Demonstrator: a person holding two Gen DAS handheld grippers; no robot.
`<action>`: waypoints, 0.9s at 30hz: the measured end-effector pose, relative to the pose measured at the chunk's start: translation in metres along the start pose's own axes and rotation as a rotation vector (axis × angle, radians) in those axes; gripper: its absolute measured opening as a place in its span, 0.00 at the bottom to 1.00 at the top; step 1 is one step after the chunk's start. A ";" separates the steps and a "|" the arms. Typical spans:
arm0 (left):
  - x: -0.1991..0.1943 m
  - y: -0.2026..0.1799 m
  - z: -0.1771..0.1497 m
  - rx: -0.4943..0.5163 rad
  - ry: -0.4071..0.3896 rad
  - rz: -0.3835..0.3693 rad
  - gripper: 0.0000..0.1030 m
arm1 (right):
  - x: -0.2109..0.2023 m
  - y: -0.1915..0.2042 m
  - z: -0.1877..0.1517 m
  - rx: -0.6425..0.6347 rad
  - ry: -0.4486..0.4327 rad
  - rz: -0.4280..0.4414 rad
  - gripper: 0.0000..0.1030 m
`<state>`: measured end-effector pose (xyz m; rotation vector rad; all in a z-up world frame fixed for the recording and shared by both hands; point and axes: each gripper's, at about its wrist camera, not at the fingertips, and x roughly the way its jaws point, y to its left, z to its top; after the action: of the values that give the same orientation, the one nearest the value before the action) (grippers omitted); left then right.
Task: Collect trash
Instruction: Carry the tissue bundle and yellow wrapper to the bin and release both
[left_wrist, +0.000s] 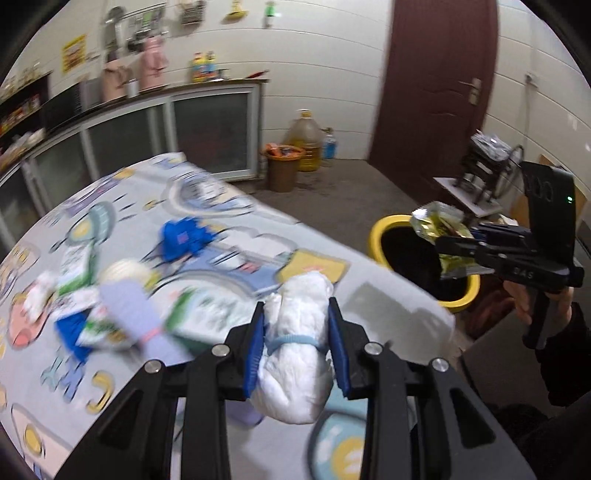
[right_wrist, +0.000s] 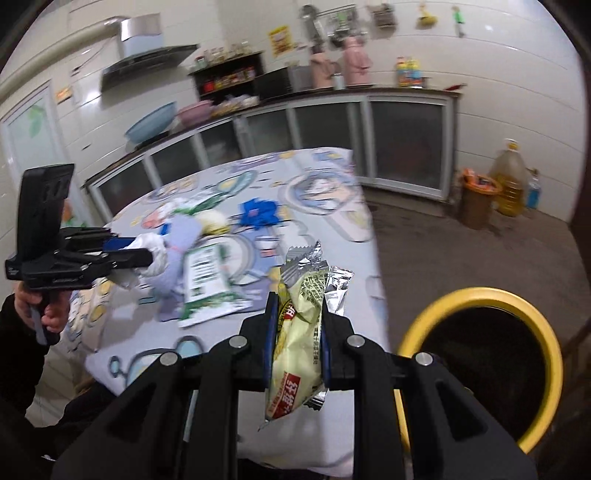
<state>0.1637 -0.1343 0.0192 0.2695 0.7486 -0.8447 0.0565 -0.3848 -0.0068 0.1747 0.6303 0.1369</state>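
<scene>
My left gripper (left_wrist: 297, 314) is shut on a crumpled white wad with a blue band (left_wrist: 297, 343), held above the table's near edge; it also shows in the right wrist view (right_wrist: 147, 254). My right gripper (right_wrist: 297, 302) is shut on a pale yellow snack wrapper (right_wrist: 299, 332), held beside the table's edge. In the left wrist view the wrapper (left_wrist: 439, 225) hangs over the yellow-rimmed black bin (left_wrist: 384, 225). The bin (right_wrist: 476, 295) stands on the floor to the right of the table.
The table (left_wrist: 388, 295) has a cartoon-print cloth and holds green-and-white packets (right_wrist: 207, 280), a lilac item (right_wrist: 177, 254), a blue scrap (left_wrist: 181, 236) and a pale round thing (left_wrist: 125, 273). A brown bin (left_wrist: 282, 166) and oil jug (left_wrist: 306, 136) stand by the cabinets (right_wrist: 406, 140).
</scene>
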 end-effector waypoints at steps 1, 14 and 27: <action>0.005 -0.007 0.005 0.016 0.000 -0.013 0.29 | -0.002 -0.006 -0.001 0.010 -0.004 -0.012 0.18; 0.076 -0.095 0.069 0.150 0.013 -0.191 0.30 | -0.042 -0.102 -0.016 0.171 -0.063 -0.211 0.18; 0.154 -0.155 0.085 0.144 0.080 -0.322 0.30 | -0.016 -0.164 -0.051 0.340 0.043 -0.317 0.18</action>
<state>0.1543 -0.3665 -0.0156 0.3167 0.8196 -1.2014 0.0258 -0.5418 -0.0714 0.3976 0.7133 -0.2755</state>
